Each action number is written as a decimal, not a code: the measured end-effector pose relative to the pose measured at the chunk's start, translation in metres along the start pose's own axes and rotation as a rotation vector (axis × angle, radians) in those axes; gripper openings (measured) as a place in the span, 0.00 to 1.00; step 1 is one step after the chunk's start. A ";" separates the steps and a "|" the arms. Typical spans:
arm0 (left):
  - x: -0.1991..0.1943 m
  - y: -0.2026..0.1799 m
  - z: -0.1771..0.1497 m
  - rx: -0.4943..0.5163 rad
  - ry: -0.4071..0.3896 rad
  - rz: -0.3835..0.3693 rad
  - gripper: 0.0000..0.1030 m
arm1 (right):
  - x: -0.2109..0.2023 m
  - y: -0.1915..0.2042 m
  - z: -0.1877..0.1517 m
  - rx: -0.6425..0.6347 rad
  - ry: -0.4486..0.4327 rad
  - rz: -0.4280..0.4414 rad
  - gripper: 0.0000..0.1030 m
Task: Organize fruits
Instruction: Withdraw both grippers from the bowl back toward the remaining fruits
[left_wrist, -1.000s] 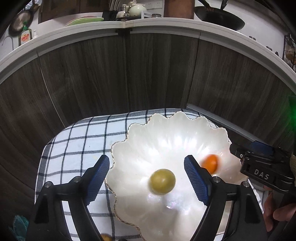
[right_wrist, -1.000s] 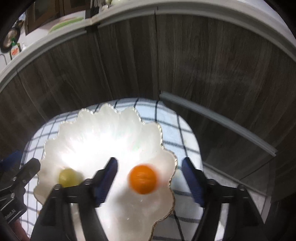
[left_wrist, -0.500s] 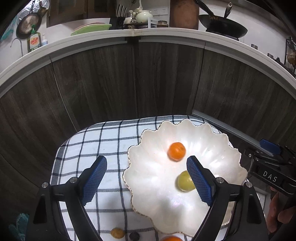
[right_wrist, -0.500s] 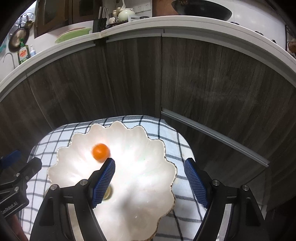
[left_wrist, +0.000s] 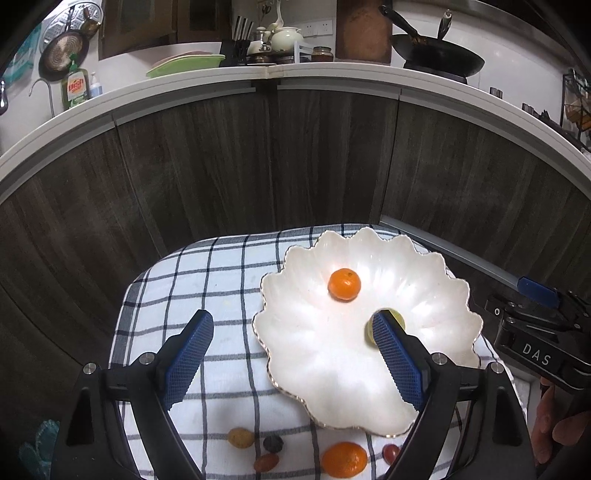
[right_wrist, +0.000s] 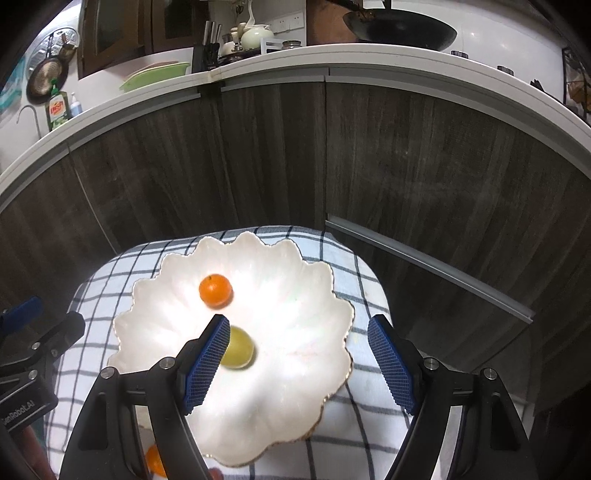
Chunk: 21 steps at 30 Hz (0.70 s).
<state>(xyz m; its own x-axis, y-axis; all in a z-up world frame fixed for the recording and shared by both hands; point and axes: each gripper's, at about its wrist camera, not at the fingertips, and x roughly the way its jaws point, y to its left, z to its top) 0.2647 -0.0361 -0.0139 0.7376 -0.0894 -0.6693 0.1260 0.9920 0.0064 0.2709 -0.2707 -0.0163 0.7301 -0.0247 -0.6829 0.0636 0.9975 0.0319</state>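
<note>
Bowl (left_wrist: 436, 280), white with scalloped gold rim, sat on the checked cloth (left_wrist: 221, 273) in front of dark wood cabinet doors (left_wrist: 295, 155). Two fruits were inside it: a small orange (left_wrist: 344, 284) toward the far side, and a yellow-green fruit (right_wrist: 238, 348) nearer the middle (in the left wrist view it was half hidden behind a blue finger pad). Left gripper (left_wrist: 293, 328) was wide open, holding nothing, over the bowl's left edge and the cloth. Right gripper (right_wrist: 297, 328) was also spread wide and empty, above the bowl's right half. Fruits not yet in the bowl lay on the cloth at its near edge: a larger orange (left_wrist: 344, 459), a yellow fruit (left_wrist: 241, 438), a dark fruit (left_wrist: 273, 443), a small reddish-orange one (left_wrist: 266, 462) and a red one (left_wrist: 390, 453), loosely grouped, none touching the bowl that I could tell.
</note>
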 end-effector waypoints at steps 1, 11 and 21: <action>-0.002 0.000 -0.002 0.004 0.000 0.001 0.86 | -0.002 0.000 -0.003 0.001 0.001 -0.001 0.76; -0.018 -0.002 -0.018 0.009 0.003 -0.008 0.86 | -0.018 -0.001 -0.020 0.007 0.006 -0.005 0.76; -0.035 -0.006 -0.037 0.015 0.007 -0.016 0.86 | -0.039 -0.002 -0.041 -0.005 -0.005 -0.018 0.76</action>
<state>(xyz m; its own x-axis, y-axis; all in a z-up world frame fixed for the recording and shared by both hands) 0.2130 -0.0361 -0.0180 0.7307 -0.1045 -0.6747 0.1479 0.9890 0.0070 0.2139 -0.2694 -0.0195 0.7324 -0.0435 -0.6795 0.0739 0.9971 0.0158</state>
